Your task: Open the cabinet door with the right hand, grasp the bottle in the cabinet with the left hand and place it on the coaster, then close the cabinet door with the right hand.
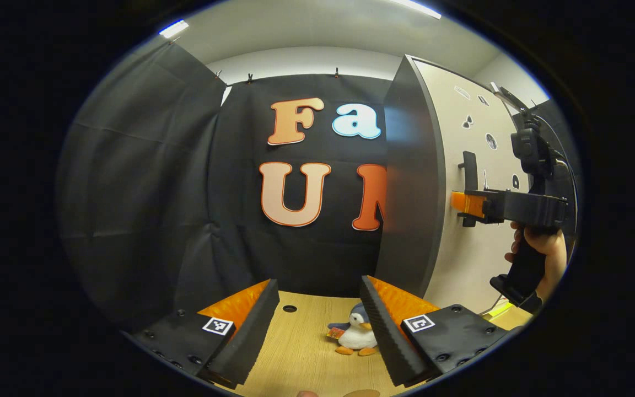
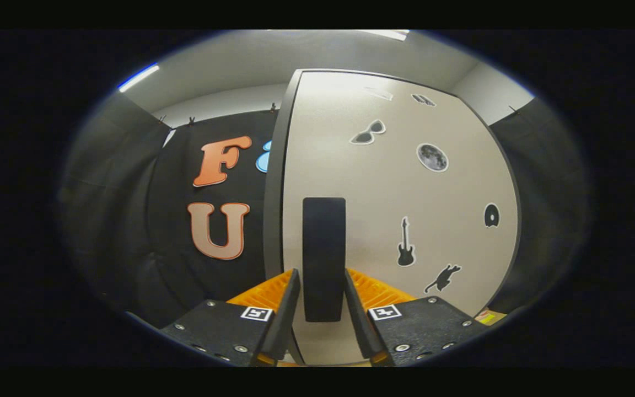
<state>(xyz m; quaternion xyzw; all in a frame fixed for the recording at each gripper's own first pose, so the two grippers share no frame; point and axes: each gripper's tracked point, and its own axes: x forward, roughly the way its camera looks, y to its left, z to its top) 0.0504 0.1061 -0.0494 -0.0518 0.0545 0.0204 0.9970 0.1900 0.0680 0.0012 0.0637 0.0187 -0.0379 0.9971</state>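
The cabinet (image 1: 405, 182) stands at the right in the left gripper view, dark on its side, with a white door (image 2: 394, 187) that carries small stickers. The door looks closed, so whatever is inside is hidden. A black vertical handle (image 2: 323, 248) sits between the fingers of my right gripper (image 2: 320, 273), which are closed against both its sides. In the left gripper view that right gripper (image 1: 457, 202) reaches the handle (image 1: 469, 171) from the right, held by a hand (image 1: 546, 259). My left gripper (image 1: 319, 284) hovers open over the wooden table (image 1: 301, 353), holding nothing.
A small penguin plush (image 1: 355, 333) lies on the table between the left fingers, near the cabinet's foot. A round hole (image 1: 290, 309) is in the tabletop by the back wall. A brown rounded edge (image 1: 362, 393) shows at the very bottom.
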